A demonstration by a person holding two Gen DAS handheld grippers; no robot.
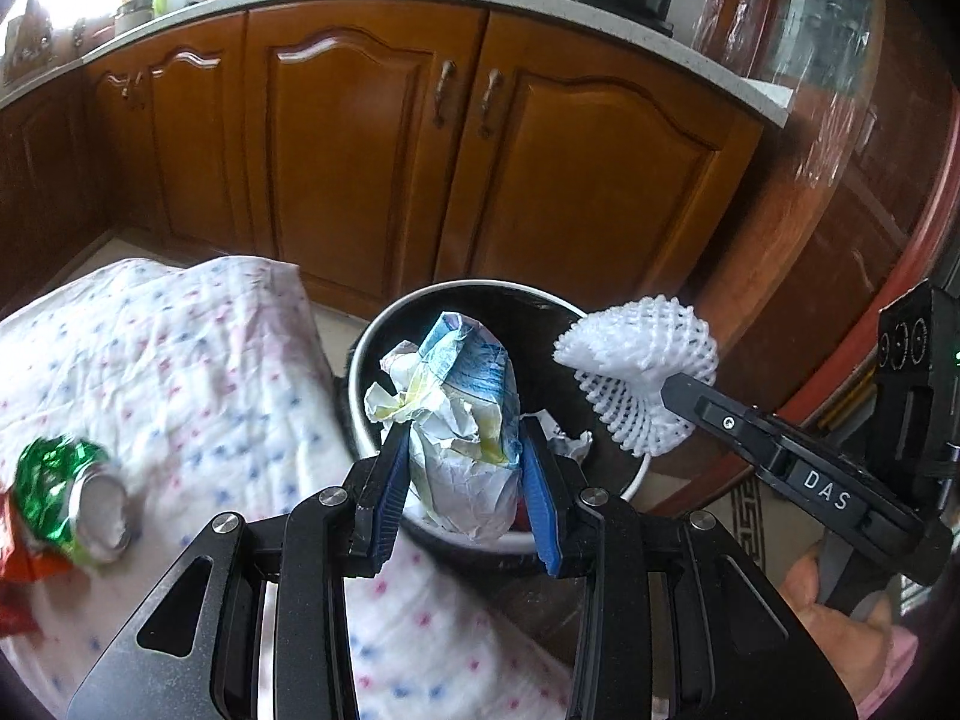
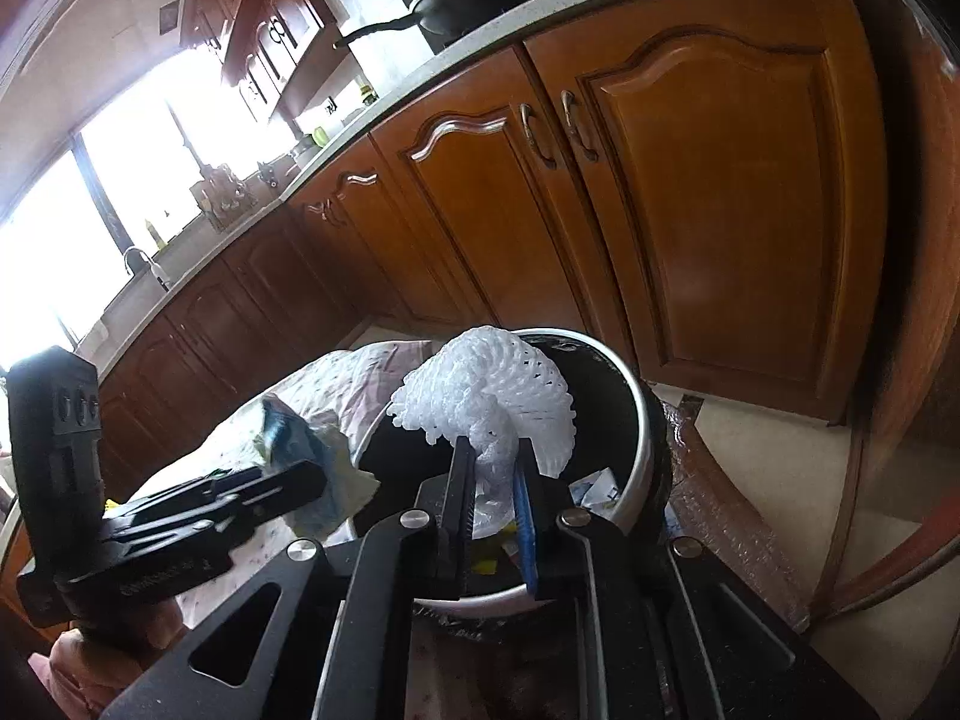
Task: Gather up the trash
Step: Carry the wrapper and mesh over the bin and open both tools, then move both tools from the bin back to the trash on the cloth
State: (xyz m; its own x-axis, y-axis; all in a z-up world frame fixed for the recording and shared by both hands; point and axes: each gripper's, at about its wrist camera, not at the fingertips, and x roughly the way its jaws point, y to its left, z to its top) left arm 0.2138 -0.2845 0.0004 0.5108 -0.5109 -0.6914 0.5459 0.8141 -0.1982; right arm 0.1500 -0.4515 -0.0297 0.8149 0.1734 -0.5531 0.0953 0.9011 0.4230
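Left gripper (image 1: 465, 468) is clamped on a crumpled paper wrapper (image 1: 462, 414), blue pads (image 1: 393, 474) pressing both sides of its lower half — wad held upright over the near rim of the trash bin (image 1: 360, 372). Right gripper (image 2: 489, 480) is closed on the pinched neck of a white foam fruit net (image 2: 486, 396), its fanned end sitting above the bin's open mouth. Both pieces look very light and soft; the paper crushes under the pads and should fall freely once let go, while the net is springy and its mesh could snag on a pad — best taken at the bunched middle, as it is. Bin already holds some scraps. Left of the bin, on the dotted cloth (image 1: 180, 360), a crushed green can (image 1: 72, 498) lies beside a red wrapper (image 1: 18, 576), not yet collected. Can is stiffer, thin metal; grip across the flattened body. Wooden cabinets (image 1: 372, 138) behind.
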